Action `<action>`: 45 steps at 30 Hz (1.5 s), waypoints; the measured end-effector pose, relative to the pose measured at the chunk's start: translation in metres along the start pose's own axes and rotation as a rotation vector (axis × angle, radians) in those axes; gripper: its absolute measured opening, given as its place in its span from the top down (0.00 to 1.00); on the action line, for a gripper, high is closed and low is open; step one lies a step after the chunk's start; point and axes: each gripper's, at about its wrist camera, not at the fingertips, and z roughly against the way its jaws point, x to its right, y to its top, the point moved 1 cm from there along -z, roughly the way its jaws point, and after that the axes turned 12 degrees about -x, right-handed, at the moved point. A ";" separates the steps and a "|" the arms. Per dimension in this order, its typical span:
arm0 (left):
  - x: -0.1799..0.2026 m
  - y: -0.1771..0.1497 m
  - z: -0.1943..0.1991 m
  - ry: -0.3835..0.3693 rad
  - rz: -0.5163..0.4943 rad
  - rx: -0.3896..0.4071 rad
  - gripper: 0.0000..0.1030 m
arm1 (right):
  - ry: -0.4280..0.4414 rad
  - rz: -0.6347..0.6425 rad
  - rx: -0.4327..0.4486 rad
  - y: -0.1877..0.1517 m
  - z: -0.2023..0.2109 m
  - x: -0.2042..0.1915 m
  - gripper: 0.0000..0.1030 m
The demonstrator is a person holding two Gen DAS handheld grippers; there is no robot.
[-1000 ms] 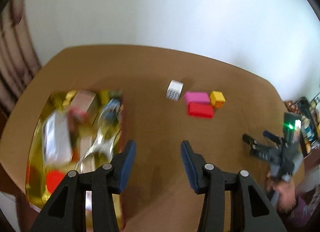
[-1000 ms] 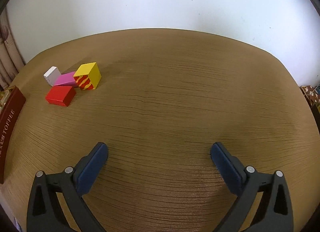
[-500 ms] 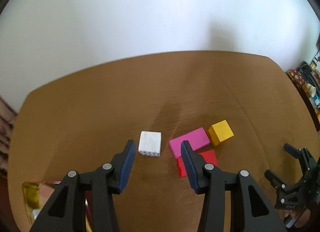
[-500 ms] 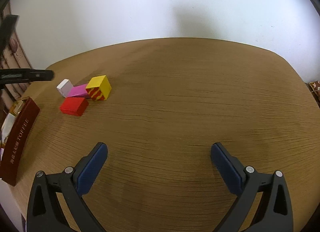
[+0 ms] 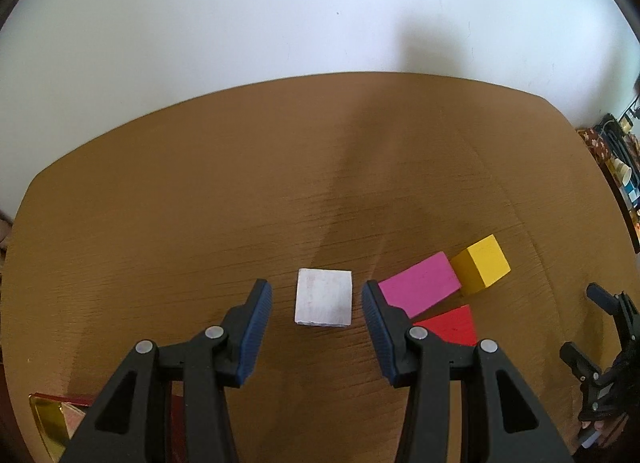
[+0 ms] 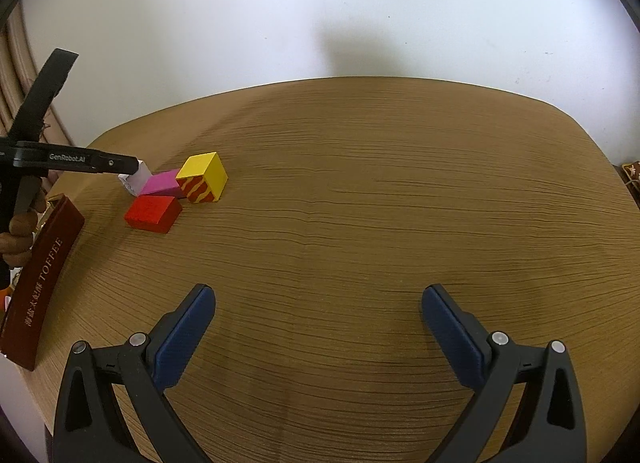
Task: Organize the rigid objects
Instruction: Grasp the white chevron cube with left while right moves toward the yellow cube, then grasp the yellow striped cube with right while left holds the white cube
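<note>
Left wrist view: the left hand-held gripper [image 5: 317,309], released, straddles a small white wooden cube [image 5: 324,297] on the brown wood-grain bench [image 5: 200,203]. Squeezing squarely should spare the neighbouring pink flat block [image 5: 420,283]. Right hand-held gripper [image 6: 318,329] hangs released, well apart.

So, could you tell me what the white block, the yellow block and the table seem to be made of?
White block: probably painted wood, matte, with scuffed, worn paint on top. Yellow block: likely painted wood too, smooth, with red wavy stripes on one side. Table: wood or wood-look laminate, with fine parallel grain lines; which one cannot be told.
</note>
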 end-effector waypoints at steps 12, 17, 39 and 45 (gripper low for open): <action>-0.009 -0.008 -0.019 0.044 0.079 -0.017 0.72 | 0.006 -0.019 -0.002 0.002 -0.004 -0.003 0.00; -0.001 -0.055 0.007 0.029 0.171 0.023 0.72 | 0.007 -0.021 -0.019 0.004 -0.006 -0.001 0.00; 0.035 -0.170 0.006 0.011 0.336 0.086 0.71 | 0.133 0.148 0.007 0.080 -0.042 -0.064 0.22; 0.039 -0.167 0.004 0.036 0.319 0.102 0.71 | 0.111 0.162 -0.044 0.092 -0.059 -0.071 0.36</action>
